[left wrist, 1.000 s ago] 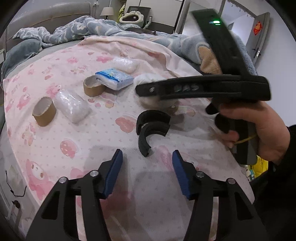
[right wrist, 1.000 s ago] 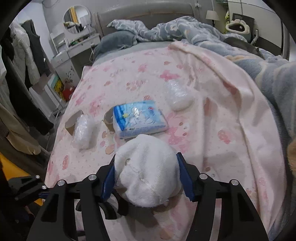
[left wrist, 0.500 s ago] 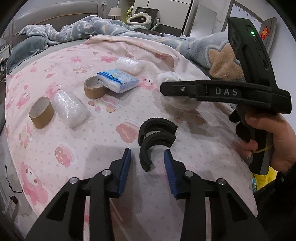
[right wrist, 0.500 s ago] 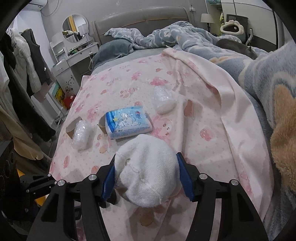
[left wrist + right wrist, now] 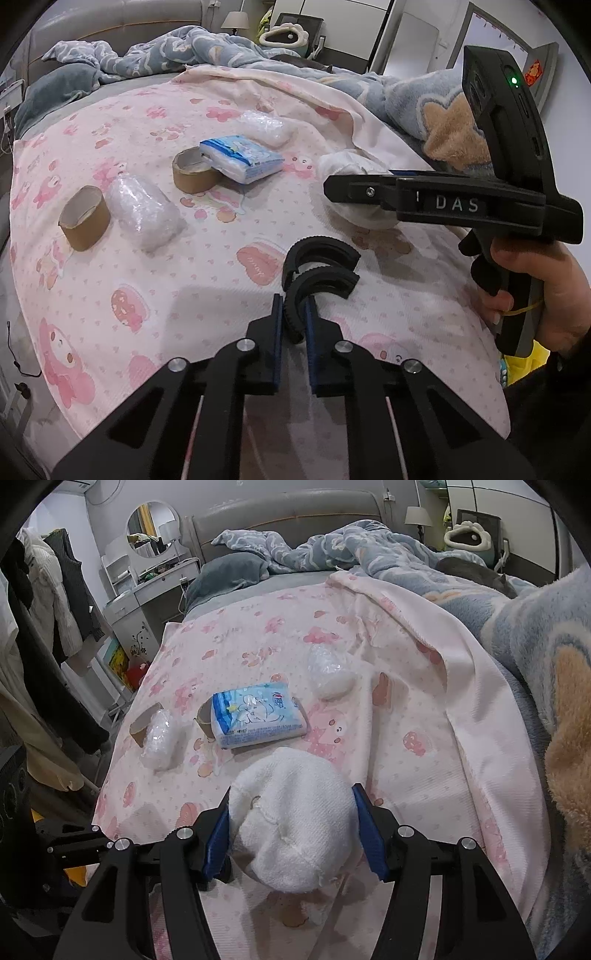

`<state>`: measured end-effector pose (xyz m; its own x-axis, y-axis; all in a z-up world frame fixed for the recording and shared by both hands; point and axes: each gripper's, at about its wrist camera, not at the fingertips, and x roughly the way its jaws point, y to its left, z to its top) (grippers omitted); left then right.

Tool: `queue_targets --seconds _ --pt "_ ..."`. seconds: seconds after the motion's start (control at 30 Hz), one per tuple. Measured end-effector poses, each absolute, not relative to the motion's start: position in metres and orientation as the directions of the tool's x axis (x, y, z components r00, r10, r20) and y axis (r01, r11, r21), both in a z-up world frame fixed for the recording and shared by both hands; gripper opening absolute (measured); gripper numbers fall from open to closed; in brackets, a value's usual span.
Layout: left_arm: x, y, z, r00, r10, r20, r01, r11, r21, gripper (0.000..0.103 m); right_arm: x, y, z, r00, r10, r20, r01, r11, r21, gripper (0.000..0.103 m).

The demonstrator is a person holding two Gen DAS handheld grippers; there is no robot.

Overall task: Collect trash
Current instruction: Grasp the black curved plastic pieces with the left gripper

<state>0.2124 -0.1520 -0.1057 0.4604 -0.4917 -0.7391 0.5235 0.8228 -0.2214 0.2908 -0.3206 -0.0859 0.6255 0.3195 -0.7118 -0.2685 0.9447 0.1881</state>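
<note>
Left tool (image 5: 294,322) pinching a ribbed black half-ring (image 5: 314,295); right tool (image 5: 291,834) clamped around a fluffy white wad (image 5: 291,823).

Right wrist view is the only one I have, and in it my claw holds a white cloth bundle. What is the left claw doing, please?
Observer: The left claw is shut on one end of a black half-ring that lies on the pink blanket.
Operator: Is this the only such piece?
Observer: No. A second black half-ring lies just beyond it, not gripped.
Operator: Beyond my white cloth bundle I see a tissue pack. Does it lie flat?
Observer: No. One edge of it rests on the rim of a low cardboard ring.
</note>
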Motion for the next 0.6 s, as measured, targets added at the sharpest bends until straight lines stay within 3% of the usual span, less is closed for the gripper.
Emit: queue_targets --seconds 0.6 --pt "0.186 -0.116 -0.085 0.509 -0.489 -0.709 0.498 0.839 -0.221 0.01 0.272 -0.279 -0.064 0.63 0.34 -0.698 -0.306 0.935 0.18 0.061"
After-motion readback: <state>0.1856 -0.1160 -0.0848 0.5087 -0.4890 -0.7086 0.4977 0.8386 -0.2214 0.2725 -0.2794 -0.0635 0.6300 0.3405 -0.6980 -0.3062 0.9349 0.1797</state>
